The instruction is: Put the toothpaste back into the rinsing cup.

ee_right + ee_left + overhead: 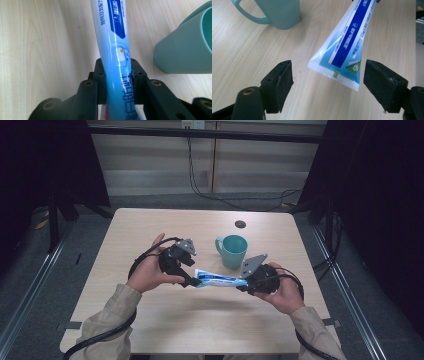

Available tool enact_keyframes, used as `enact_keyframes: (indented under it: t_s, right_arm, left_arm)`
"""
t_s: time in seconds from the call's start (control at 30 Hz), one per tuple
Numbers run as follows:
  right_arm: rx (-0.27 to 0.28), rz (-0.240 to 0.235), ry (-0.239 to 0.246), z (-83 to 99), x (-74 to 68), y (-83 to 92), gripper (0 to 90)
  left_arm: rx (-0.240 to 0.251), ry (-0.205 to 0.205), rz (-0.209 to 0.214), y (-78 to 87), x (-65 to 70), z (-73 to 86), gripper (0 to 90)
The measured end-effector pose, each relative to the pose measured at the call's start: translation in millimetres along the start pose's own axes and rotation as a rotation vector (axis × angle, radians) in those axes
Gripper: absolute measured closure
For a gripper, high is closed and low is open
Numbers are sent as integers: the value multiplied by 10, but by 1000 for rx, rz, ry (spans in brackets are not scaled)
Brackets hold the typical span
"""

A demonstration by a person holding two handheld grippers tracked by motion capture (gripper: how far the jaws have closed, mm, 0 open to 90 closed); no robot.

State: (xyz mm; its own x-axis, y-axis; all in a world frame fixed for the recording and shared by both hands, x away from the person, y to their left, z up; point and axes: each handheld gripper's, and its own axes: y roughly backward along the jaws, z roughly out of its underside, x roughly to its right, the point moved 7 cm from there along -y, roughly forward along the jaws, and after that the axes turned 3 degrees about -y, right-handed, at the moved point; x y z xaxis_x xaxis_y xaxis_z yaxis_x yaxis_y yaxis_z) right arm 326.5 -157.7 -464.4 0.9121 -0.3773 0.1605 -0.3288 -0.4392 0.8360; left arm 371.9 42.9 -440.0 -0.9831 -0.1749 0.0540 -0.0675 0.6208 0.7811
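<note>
Wooden bench [150,320], teal mug [233,251] near centre. Right gripper [248,284] fingers [100,75] clamp the toothpaste tube [218,280] above the bench. Left gripper [328,83] fingers [283,82] spread wide, tube's flat end between them, untouched.

Both sleeves [107,320] are tan. Black tongs [191,281] have grey three-cornered plates [186,245], brass screws and black cables [100,337].

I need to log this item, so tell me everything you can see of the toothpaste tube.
The toothpaste tube is soft glossy plastic, white and light blue with a dark blue printed band and a flat crimped end. It lies roughly level above the table, beside the teal mug. The right gripper clamps it; its crimped end sits between the left gripper's open fingers, untouched.
</note>
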Motion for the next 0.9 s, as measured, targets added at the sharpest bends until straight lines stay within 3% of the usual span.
enact_keyframes:
  t_s: [0.2,0.37,0.5,0.73,0.9]
  right_arm:
    - [15,17,14,-32,9,48,723]
    - [25,27,26,-75,4,69,723]
    - [27,30,37,-85,0,44,723]
    - [33,41,40,-116,0,2,722]
    - [36,48,46,-137,-5,-9,721]
  left_arm:
    - [-2,28,5,29,-39,68,240]
    - [27,74,32,6,-32,89,230]
    - [43,86,45,2,-39,82,228]
    - [43,74,79,-76,29,28,269]
    - [34,74,76,-123,40,11,301]
